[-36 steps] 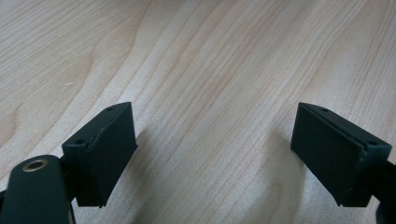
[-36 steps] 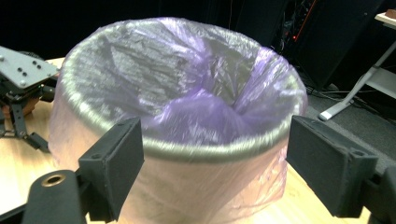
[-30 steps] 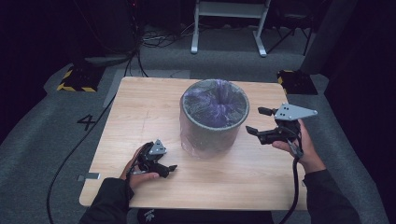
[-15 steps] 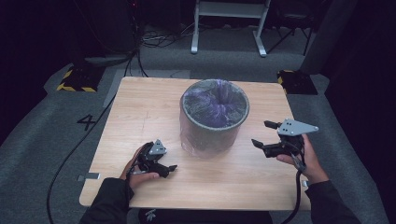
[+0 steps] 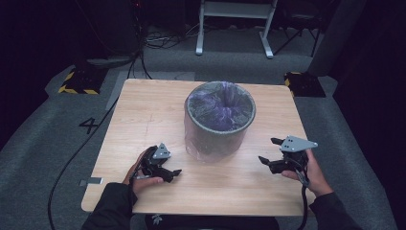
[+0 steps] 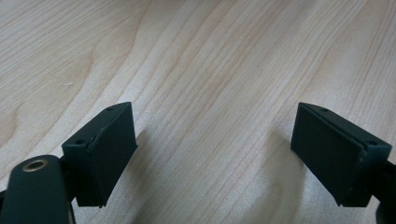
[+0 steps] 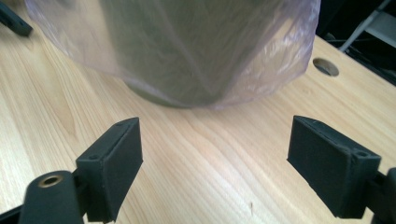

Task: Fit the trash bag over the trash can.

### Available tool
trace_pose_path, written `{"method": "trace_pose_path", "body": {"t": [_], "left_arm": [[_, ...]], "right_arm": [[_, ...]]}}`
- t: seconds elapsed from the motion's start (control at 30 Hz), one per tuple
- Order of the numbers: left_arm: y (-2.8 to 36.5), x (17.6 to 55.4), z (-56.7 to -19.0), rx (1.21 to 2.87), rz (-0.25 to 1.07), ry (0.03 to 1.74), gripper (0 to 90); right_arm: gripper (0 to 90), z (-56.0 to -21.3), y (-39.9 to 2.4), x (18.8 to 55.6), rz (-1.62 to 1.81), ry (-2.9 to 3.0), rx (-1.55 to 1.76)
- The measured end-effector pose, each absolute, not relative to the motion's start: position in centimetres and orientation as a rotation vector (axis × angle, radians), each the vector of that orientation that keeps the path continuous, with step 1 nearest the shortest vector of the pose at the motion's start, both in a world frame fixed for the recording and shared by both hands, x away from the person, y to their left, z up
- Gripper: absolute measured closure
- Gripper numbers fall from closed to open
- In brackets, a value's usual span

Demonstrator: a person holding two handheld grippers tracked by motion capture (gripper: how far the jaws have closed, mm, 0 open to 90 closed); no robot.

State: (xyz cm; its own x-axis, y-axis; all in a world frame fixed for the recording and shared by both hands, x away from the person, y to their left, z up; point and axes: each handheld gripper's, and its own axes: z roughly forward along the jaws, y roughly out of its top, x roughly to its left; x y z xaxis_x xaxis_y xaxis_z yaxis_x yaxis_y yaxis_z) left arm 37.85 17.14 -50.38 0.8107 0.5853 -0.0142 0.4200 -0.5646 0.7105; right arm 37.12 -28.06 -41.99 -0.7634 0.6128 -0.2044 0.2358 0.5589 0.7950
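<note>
Black jaws of the right gripper [image 5: 272,153] stand wide apart w/ nothing between them, low over the table [image 5: 143,110]. It points at the bin [image 5: 219,122], which sits near the table's middle, a bit to the far side. Purple bag [image 7: 280,51] lines the bin & hangs down its outside, close in front of the jaws, not touching. Left gripper [image 5: 173,173] rests near the front edge, jaws apart too, just bare wood between.
</note>
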Motion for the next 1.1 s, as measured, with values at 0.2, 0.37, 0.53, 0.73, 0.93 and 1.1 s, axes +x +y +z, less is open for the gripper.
{"method": "trace_pose_path", "body": {"t": [0.2,0.37,0.53,0.73,0.93,1.1], "left_arm": [[17.1,37.8,-50.4,2.253,0.288,0.735,13.6],[17.1,37.9,-50.4,2.253,0.288,0.734,13.6],[17.1,37.8,-50.4,2.254,0.289,0.735,13.6],[17.1,37.9,-50.4,2.253,0.289,0.734,13.6],[17.1,37.8,-50.4,2.253,0.289,0.735,13.6],[17.1,37.8,-50.4,2.252,0.289,0.734,13.6]], "right_arm": [[17.8,-43.8,-28.2,36.9,1.018,2.358,0.699],[17.8,-45.2,-28.6,36.7,0.976,2.374,0.724],[17.8,-46.5,-29.1,36.5,0.954,2.394,0.755],[17.8,-47.5,-29.7,35.9,0.923,2.415,0.776],[17.8,-48.6,-30.4,35.5,0.913,2.43,0.81],[17.8,-49.4,-31.0,35.4,0.916,2.44,0.845]]}}
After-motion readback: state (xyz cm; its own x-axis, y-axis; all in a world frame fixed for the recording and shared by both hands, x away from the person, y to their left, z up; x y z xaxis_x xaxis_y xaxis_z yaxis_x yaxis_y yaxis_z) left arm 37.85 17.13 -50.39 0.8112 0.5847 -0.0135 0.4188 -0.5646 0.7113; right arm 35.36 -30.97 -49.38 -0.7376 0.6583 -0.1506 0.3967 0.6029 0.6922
